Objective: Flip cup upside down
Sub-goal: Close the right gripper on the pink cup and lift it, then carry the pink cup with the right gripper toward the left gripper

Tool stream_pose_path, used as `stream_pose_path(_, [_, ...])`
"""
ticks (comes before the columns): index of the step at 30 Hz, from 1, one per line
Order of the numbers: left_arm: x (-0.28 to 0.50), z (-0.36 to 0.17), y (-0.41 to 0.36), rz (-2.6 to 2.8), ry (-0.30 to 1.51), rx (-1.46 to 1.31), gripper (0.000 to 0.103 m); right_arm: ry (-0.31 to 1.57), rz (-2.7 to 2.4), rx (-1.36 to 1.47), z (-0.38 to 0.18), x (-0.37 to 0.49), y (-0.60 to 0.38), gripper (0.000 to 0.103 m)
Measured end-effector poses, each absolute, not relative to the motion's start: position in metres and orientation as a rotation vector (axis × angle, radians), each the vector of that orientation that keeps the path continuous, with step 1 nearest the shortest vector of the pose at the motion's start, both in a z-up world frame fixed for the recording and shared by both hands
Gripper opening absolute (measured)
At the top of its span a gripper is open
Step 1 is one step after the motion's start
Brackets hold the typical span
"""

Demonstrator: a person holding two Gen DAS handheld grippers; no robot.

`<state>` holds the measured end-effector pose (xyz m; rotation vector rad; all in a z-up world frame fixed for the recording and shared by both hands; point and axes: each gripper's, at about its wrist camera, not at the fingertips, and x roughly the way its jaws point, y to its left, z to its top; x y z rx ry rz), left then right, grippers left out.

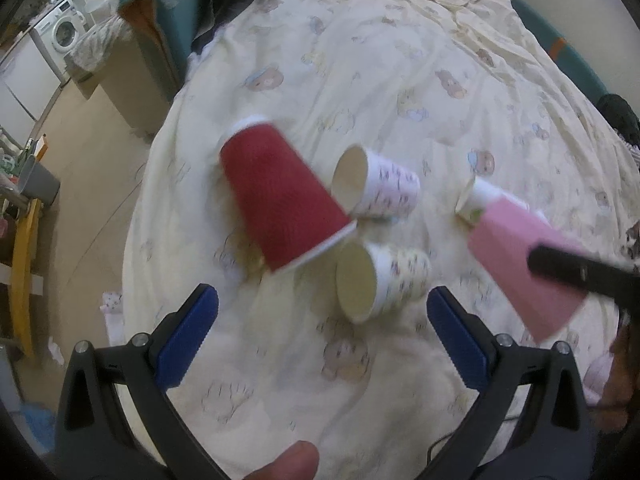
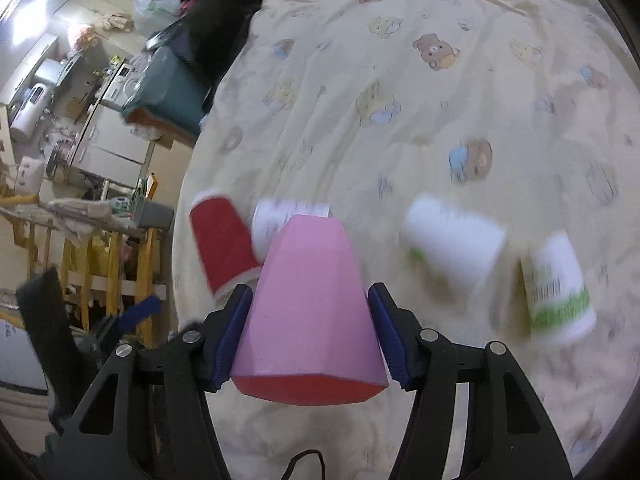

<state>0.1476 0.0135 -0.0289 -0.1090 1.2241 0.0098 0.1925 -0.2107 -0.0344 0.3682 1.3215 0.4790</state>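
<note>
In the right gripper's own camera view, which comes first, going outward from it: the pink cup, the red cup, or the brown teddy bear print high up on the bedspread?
1. Pink cup: between the right gripper pads, held.
2. Red cup: beyond and to the left, on the bedspread.
3. Brown teddy bear print: farthest, upper right on the bedspread.

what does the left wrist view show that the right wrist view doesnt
Only the left wrist view: the open, empty left gripper, a patterned cup lying on its side between its jaws, and a washing machine.

Only the right wrist view: the right gripper shut on the pink cup, plus a green-striped cup.

Both: the pink cup, the red cup and the bear-print bedspread.
</note>
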Motion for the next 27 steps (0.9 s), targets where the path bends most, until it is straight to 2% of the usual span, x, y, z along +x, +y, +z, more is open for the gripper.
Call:
stream_pose_path(7, [0.085, -0.039, 0.017, 0.025, 1.244, -0.122, 0.103, 1.286, 0.421, 0.353, -0.056, 0.089, -0.207, 0.062])
stream_pose_path(10, [0.062, -0.045, 0.018, 0.014, 1.262, -0.142, 0.103, 1.274, 0.377, 0.428, -0.076, 0.057, -0.208, 0.062])
stream_pose_path(16, [0.035, -0.056, 0.024, 0.040, 1.268, -0.161, 0.103, 1.231, 0.333, 0.462, -0.093, 0.029, -0.199, 0.062])
stream_pose_path(22, [0.029, -0.066, 0.035, 0.069, 1.270, -0.185, 0.103, 1.282, 0.343, 0.482, -0.113, 0.025, -0.193, 0.065])
stream_pose_path(25, [0.031, -0.072, 0.038, 0.066, 1.289, -0.211, 0.103, 1.266, 0.372, 0.463, -0.103, 0.025, -0.192, 0.079])
stream_pose_path(27, [0.032, -0.072, 0.039, 0.072, 1.285, -0.216, 0.103, 1.250, 0.375, 0.441, -0.095, 0.024, -0.193, 0.080])
